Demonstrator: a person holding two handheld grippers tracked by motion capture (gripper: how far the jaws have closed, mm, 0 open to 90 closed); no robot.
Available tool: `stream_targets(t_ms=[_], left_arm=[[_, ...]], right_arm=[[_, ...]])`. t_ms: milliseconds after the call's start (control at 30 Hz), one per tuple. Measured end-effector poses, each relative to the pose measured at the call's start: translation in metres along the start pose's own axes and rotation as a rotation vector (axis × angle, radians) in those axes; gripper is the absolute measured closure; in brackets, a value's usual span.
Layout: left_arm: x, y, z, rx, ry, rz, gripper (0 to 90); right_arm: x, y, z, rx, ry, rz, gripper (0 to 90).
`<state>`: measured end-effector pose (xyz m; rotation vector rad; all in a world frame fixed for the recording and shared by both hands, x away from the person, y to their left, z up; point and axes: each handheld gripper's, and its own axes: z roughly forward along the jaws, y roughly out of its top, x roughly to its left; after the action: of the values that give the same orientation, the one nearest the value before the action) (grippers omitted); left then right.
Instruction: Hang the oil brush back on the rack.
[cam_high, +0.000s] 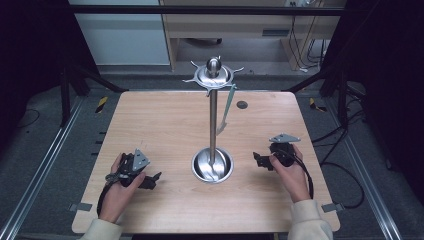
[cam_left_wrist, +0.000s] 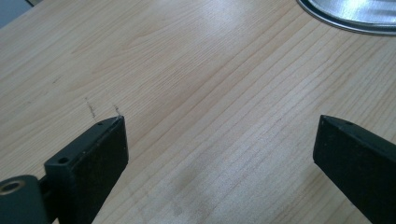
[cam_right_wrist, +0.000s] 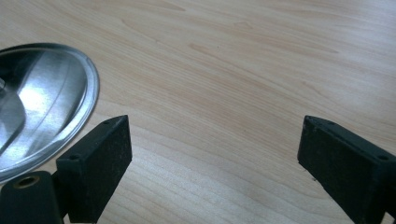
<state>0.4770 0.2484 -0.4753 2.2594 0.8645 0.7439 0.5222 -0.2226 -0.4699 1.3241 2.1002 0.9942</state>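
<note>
A steel stand rises from a round dish base (cam_high: 212, 165) at the table's middle, its pole (cam_high: 213, 120) topped by a hooked crown (cam_high: 213, 74). A pale utensil (cam_high: 226, 111) hangs from one hook. My left gripper (cam_high: 152, 181) rests on the wood left of the base, held by a hand, jaws wide apart with nothing between them (cam_left_wrist: 219, 140). My right gripper (cam_high: 259, 160) rests right of the base, also open and empty (cam_right_wrist: 212, 140). The base's rim shows at top right in the left gripper view (cam_left_wrist: 355, 16) and at left in the right gripper view (cam_right_wrist: 46, 107).
The wooden table (cam_high: 165, 125) has bare surface on both sides of the stand. A small dark round spot (cam_high: 242, 104) sits near the far edge. Black frame struts and cables stand beyond the table's sides.
</note>
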Motion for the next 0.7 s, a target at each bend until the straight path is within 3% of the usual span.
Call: stream_targets(t_ms=[367,700], left_arm=[[0.000,0.000,0.000,0.003,0.004,-0.003,3.0],[0.001,-0.001,0.001,0.005,0.006,-0.007,3.0]], right_arm=[[0.007,-0.006,0.012,0.003,0.045,0.009,10.7],[0.015,-0.009,0.020,0.030,0.062,-0.033,10.7]])
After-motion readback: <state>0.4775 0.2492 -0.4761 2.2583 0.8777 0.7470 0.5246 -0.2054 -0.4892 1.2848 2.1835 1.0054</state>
